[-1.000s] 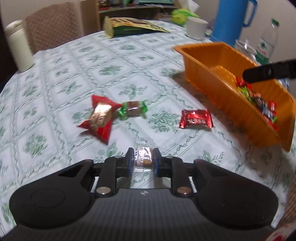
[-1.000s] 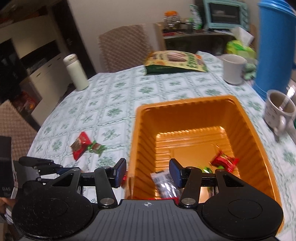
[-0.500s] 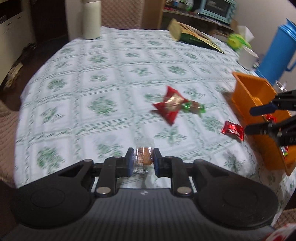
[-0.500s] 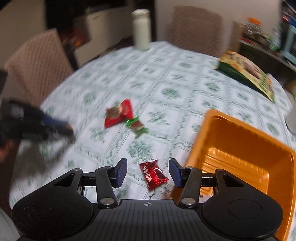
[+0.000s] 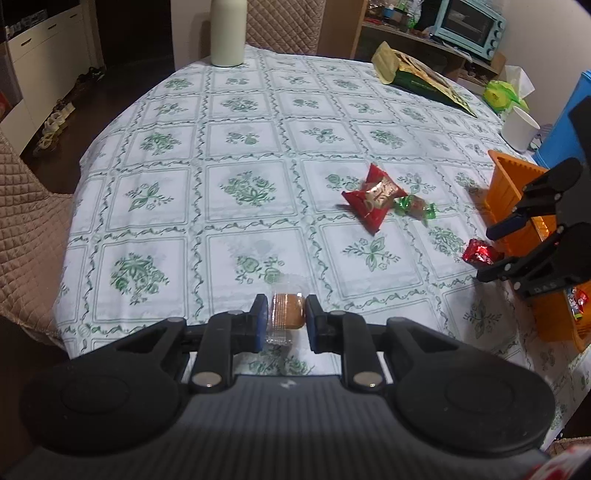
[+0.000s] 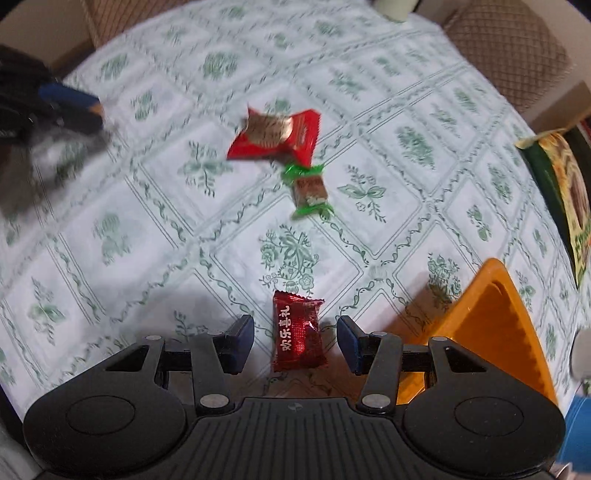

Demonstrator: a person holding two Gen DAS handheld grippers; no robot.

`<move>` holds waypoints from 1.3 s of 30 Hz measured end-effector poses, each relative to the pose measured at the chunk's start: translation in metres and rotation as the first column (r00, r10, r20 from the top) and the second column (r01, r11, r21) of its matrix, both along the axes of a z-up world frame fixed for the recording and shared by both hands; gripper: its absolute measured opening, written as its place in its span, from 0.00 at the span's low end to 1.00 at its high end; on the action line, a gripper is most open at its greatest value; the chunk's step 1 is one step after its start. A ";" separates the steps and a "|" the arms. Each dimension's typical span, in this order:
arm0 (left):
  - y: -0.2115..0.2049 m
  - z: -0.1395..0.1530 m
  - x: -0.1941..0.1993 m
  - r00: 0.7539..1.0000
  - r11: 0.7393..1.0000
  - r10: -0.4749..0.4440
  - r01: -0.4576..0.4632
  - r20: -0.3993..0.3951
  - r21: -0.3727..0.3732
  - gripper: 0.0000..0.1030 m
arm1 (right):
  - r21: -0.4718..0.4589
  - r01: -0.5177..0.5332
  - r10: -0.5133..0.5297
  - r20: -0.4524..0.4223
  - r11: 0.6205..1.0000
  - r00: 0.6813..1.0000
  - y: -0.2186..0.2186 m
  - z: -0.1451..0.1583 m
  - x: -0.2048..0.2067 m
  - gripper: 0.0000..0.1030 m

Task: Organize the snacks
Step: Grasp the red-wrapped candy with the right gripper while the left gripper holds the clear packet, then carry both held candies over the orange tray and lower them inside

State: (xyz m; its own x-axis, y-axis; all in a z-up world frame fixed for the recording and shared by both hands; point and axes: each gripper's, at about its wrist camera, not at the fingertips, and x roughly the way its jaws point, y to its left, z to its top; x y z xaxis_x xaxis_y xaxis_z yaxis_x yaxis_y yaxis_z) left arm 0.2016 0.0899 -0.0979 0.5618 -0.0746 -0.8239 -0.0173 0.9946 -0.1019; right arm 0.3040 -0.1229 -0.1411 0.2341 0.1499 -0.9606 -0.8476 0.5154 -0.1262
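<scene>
My left gripper (image 5: 283, 319) is shut on a brown candy in a clear wrapper (image 5: 286, 314), held above the table's near edge. My right gripper (image 6: 296, 338) is open, low over the table, with a dark red candy (image 6: 297, 334) lying between its fingers; it also shows in the left wrist view (image 5: 491, 254) beside that candy (image 5: 479, 252). A large red snack packet (image 6: 275, 134) and a green-wrapped candy (image 6: 309, 190) lie further out. The orange bin (image 6: 491, 317) stands at the right, with several candies inside (image 5: 576, 302).
A green-patterned tablecloth (image 5: 236, 147) covers the round table. A white bottle (image 5: 227, 31), a green snack bag (image 5: 421, 79), a white cup (image 5: 520, 129) and a blue jug (image 5: 565, 125) stand at the far side. Quilted chairs (image 5: 22, 229) stand around.
My right gripper left the bin and came down over the dark red candy, jaws still open. My left gripper lifted and drew back toward the table edge with the clear-wrapped candy.
</scene>
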 end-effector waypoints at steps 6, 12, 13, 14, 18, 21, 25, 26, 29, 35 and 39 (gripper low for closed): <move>0.002 0.002 -0.006 1.000 1.000 0.018 -0.018 -0.008 0.003 0.19 | -0.017 -0.014 0.013 -0.056 1.000 0.998 0.005 -0.002 0.013 0.37; 0.002 0.005 -0.010 1.000 1.000 0.025 -0.025 -0.004 0.007 0.19 | 0.013 -0.004 0.005 -0.093 1.000 0.996 0.003 -0.003 0.017 0.26; 0.002 0.006 -0.010 1.000 1.000 0.025 -0.025 -0.003 0.007 0.19 | 0.017 -0.001 0.003 -0.090 1.000 0.996 0.003 -0.001 0.015 0.26; 0.002 0.006 -0.011 1.000 1.000 0.025 -0.025 -0.002 0.008 0.19 | 0.022 0.003 -0.001 -0.087 1.000 0.996 0.001 -0.001 0.014 0.26; -0.001 0.009 -0.014 1.000 1.000 0.022 -0.022 0.002 0.010 0.19 | 0.038 0.019 -0.017 -0.066 0.999 0.998 -0.001 0.001 0.007 0.24; -0.002 0.011 -0.017 1.000 1.000 0.017 -0.017 0.009 0.014 0.19 | 0.067 0.036 -0.032 -0.060 0.997 0.998 -0.001 0.002 0.001 0.24; -0.005 0.017 -0.019 1.000 1.000 0.012 -0.012 0.021 0.017 0.19 | 0.172 0.088 -0.079 -0.058 0.981 0.995 -0.001 0.013 -0.010 0.24; -0.005 0.019 -0.020 1.000 1.000 0.011 -0.011 0.023 0.017 0.19 | 0.205 0.112 -0.101 -0.064 0.972 0.993 -0.003 0.018 -0.012 0.24; -0.010 0.024 -0.021 0.999 1.000 0.000 0.000 0.034 0.018 0.19 | 0.294 0.173 -0.158 -0.077 0.940 0.985 -0.008 0.033 -0.022 0.24; -0.031 0.038 -0.025 0.997 0.999 -0.054 0.053 0.064 0.008 0.19 | 0.423 0.281 -0.260 -0.107 0.862 0.960 -0.030 0.061 -0.049 0.24; -0.055 0.048 -0.027 0.990 0.994 -0.111 0.112 0.085 0.000 0.19 | 0.485 0.358 -0.342 -0.124 0.798 0.932 -0.058 0.078 -0.066 0.24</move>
State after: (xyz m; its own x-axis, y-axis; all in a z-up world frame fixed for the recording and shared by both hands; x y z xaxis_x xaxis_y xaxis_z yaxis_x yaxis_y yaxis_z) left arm 0.1747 0.0353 -0.0503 0.6176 -0.1445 -0.7731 0.1024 0.9894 -0.1031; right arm 0.2381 -0.1805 -0.0633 0.3354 0.5161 -0.7881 -0.5969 0.7636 0.2461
